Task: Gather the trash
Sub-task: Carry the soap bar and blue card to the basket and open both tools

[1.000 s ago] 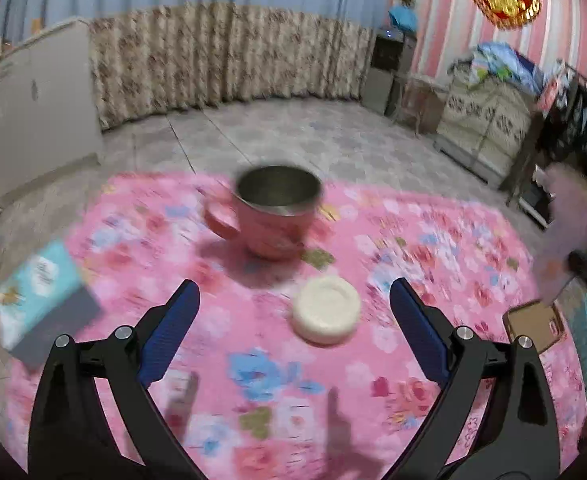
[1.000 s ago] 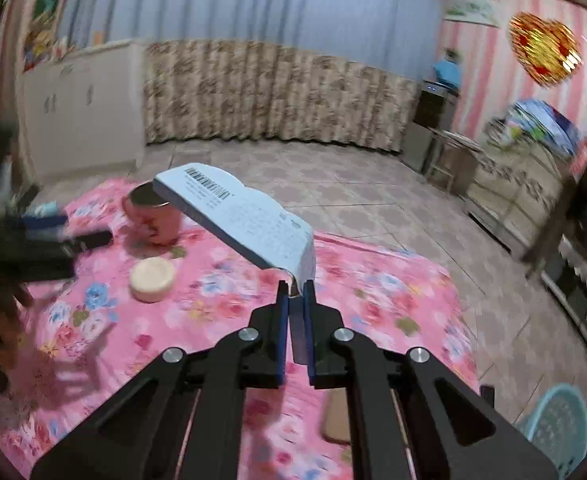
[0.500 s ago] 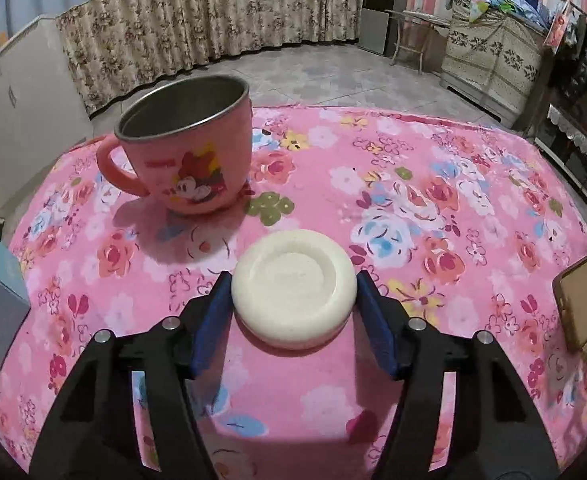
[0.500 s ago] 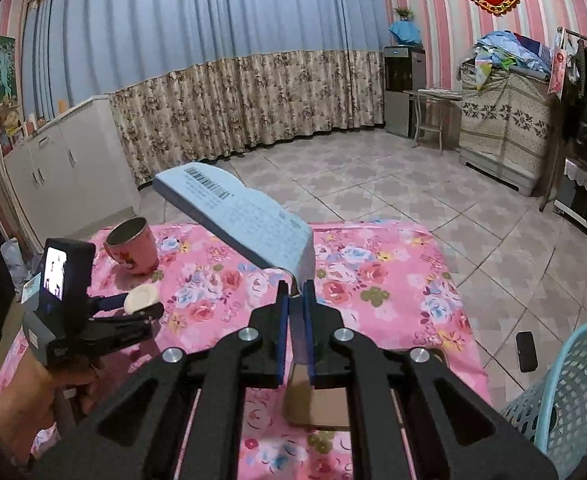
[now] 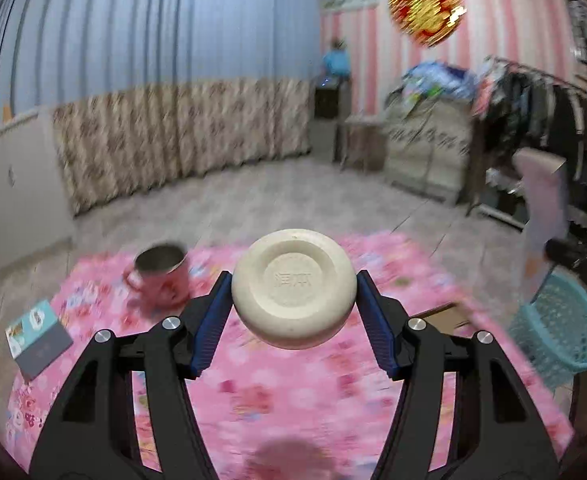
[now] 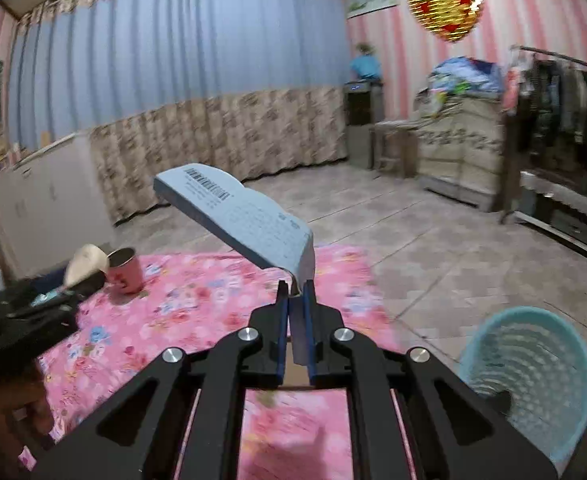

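My left gripper point(image 5: 293, 296) is shut on a round cream container point(image 5: 293, 288), held tilted above the pink floral table point(image 5: 293, 392); it also shows in the right wrist view point(image 6: 87, 262). My right gripper point(image 6: 295, 300) is shut on a light blue flattened carton point(image 6: 237, 222) with a barcode, held above the table's right edge point(image 6: 345, 276). A light blue mesh basket point(image 6: 529, 376) stands on the floor to the right of the table, and shows in the left wrist view point(image 5: 561, 328).
A pink metal mug point(image 5: 163, 276) stands at the back left of the table. A teal and grey box point(image 5: 37, 338) lies at the left edge. A brown flat object point(image 5: 441, 314) lies near the right edge. Cabinets, curtains and a clothes rack ring the room.
My left gripper has closed on the cream container and lifted it off the table. My right gripper has carried the carton towards the basket side.
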